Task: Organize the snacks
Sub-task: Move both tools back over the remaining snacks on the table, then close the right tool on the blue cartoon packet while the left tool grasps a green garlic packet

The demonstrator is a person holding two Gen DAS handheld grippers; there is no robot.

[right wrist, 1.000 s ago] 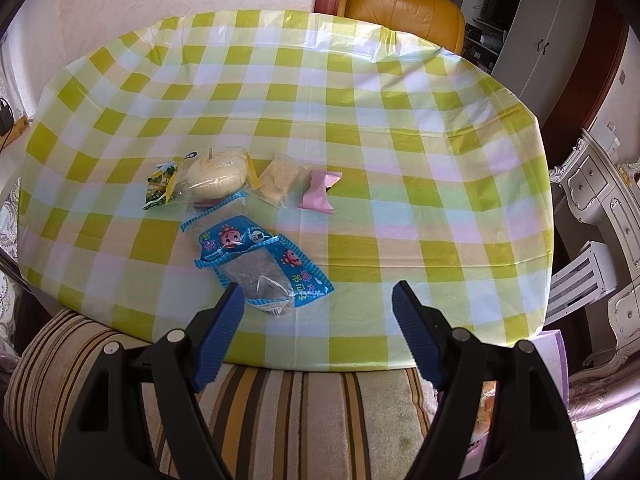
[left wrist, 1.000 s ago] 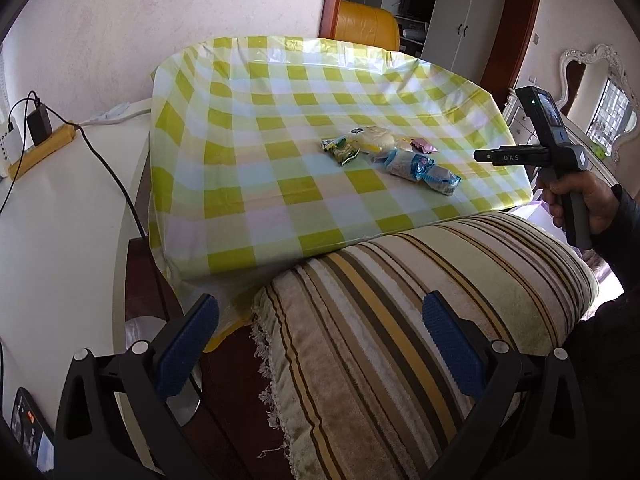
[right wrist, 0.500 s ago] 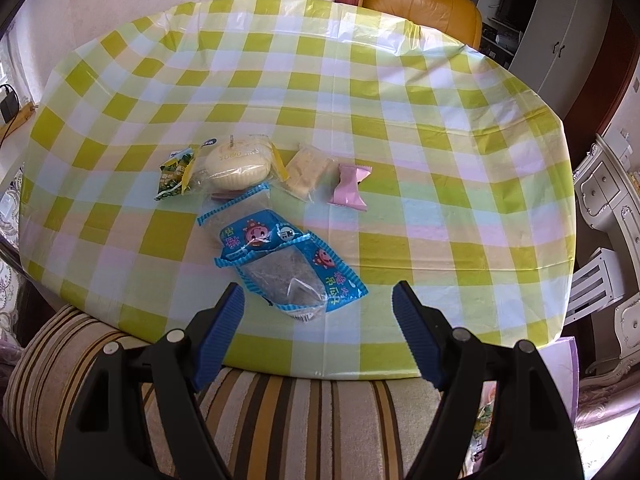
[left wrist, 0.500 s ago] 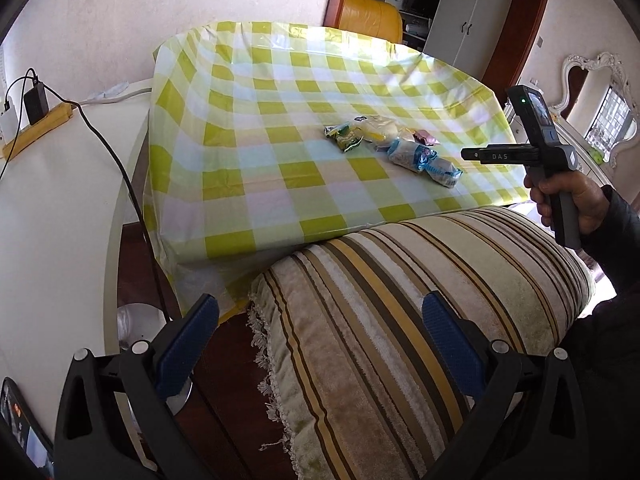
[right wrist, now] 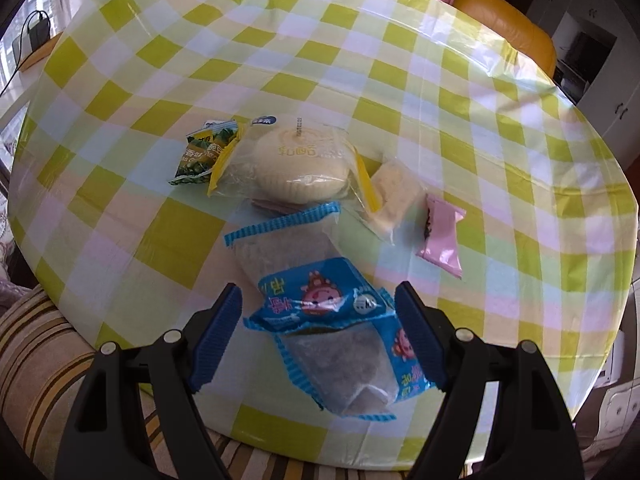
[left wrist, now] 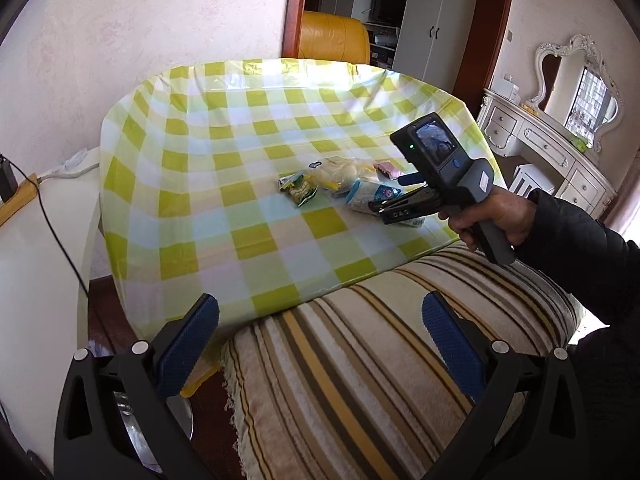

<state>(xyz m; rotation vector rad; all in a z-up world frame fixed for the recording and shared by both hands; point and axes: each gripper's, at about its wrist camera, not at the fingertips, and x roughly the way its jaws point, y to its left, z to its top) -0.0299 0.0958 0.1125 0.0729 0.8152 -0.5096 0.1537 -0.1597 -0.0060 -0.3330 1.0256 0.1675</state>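
Both grippers: left gripper [left wrist: 320,336], right gripper [right wrist: 318,320], black frames, blue ribbed pads, silver screws. Right hand [left wrist: 496,216]: bare skin, black sleeve [left wrist: 576,248].

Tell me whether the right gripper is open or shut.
Open. The right gripper has its blue pads spread on either side of the blue snack packet, not pressing it.

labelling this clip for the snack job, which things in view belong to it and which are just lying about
Part of the job:
- blue cartoon-print snack packet
- round pale bun in clear wrapper
- green printed snack sachet
- pale biscuit in clear wrapper
- small pink candy wrapper
- open right hand-held gripper

Just lying about:
- striped woven cushion
- yellow leather chair
- white ornate dresser
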